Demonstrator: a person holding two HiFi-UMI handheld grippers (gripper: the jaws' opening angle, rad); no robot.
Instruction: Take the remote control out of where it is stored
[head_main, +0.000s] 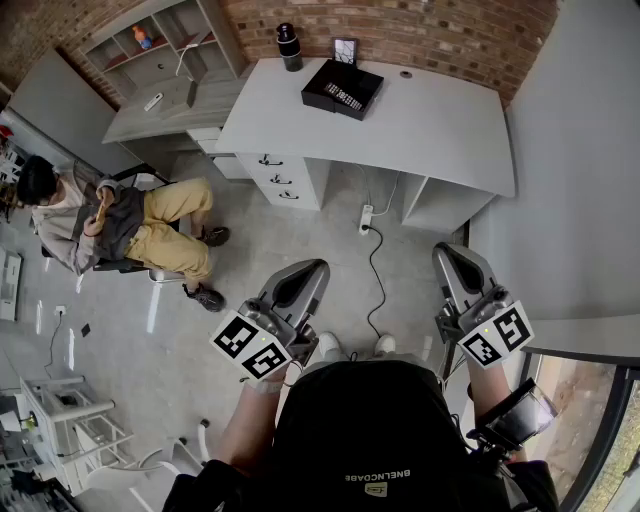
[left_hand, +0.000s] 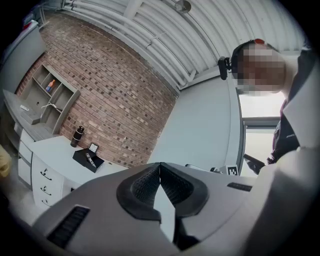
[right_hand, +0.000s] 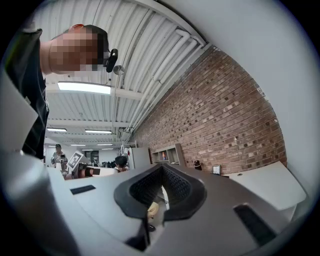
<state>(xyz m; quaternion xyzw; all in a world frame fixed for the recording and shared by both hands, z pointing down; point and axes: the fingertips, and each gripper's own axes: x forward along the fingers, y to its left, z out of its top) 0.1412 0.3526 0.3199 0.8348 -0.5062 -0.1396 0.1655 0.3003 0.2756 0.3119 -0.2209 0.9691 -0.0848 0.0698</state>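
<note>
Rough red brick wall (head_main: 400, 25), smooth matt white desk (head_main: 420, 120), matt black box (head_main: 342, 88), speckled grey floor (head_main: 200, 350).

Grippers: 2, left gripper (head_main: 312, 268) and right gripper (head_main: 447, 252).
Desks: 2, white desk (head_main: 430, 125) and grey desk (head_main: 150, 122).
Black box (head_main: 330, 88): 1.
Remote control (head_main: 345, 97): 1.
Dark bottle (head_main: 289, 46): 1.
Small frame (head_main: 345, 50): 1.
Drawer handles (head_main: 274, 180): 3.
Shelf unit (head_main: 150, 40): 1.
Power strip (head_main: 366, 218): 1.
Seated person (head_main: 110, 220): 1.
</note>
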